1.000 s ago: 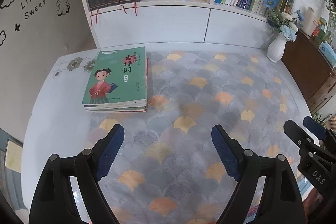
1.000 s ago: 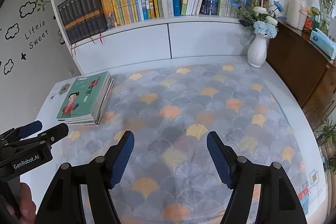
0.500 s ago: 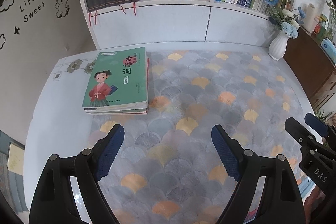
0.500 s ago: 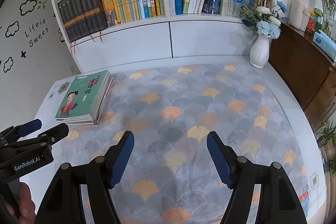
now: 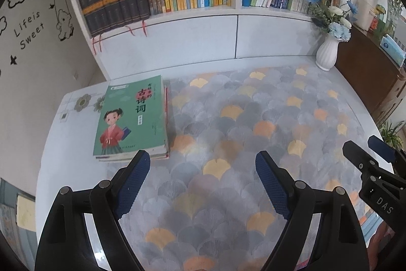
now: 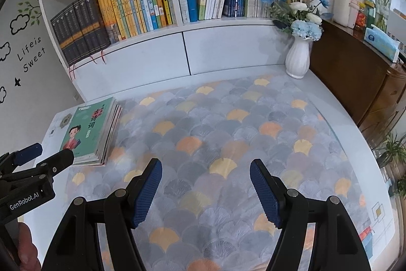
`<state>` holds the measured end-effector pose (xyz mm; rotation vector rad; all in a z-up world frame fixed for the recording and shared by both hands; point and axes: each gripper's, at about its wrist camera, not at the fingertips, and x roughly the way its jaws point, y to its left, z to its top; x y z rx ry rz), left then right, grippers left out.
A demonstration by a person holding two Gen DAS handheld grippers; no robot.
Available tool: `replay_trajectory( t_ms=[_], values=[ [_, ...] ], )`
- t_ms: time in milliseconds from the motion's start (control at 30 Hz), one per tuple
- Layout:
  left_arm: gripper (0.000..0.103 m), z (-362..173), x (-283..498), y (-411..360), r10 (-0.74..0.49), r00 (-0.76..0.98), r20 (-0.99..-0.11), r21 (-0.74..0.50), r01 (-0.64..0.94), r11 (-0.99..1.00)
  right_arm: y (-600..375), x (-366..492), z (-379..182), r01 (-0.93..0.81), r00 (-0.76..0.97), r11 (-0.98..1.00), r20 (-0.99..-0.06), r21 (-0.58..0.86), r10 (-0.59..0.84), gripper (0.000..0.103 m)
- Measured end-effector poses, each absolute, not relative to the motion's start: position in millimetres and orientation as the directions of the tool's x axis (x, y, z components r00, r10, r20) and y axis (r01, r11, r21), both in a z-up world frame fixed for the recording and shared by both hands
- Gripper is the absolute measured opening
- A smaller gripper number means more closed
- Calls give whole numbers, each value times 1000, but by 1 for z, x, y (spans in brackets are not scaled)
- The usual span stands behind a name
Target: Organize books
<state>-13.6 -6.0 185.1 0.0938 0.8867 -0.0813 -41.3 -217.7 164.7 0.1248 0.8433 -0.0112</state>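
Here your left gripper (image 5: pixel 203 164) and right gripper (image 6: pixel 205 172) both gape with nothing between them; your left finger (image 5: pixel 132 182) hides the book stack (image 5: pixel 132 118)'s near edge

We've shifted both grippers a bit. In left wrist view the book stack (image 5: pixel 132 118) now sits closer to our left gripper (image 5: pixel 203 182); its left fingertip (image 5: pixel 140 159) overlaps the stack's near edge. In right wrist view the vase (image 6: pixel 298 59) sits slightly further left vs. before.
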Motion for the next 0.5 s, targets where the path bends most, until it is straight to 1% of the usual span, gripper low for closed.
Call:
replay_trajectory(
  t_ms=[500],
  values=[
    [84, 176, 11, -19, -74, 602, -795, 37, 170, 985, -220, -19, 154, 95, 643, 990, -766, 100, 16, 70]
  ],
)
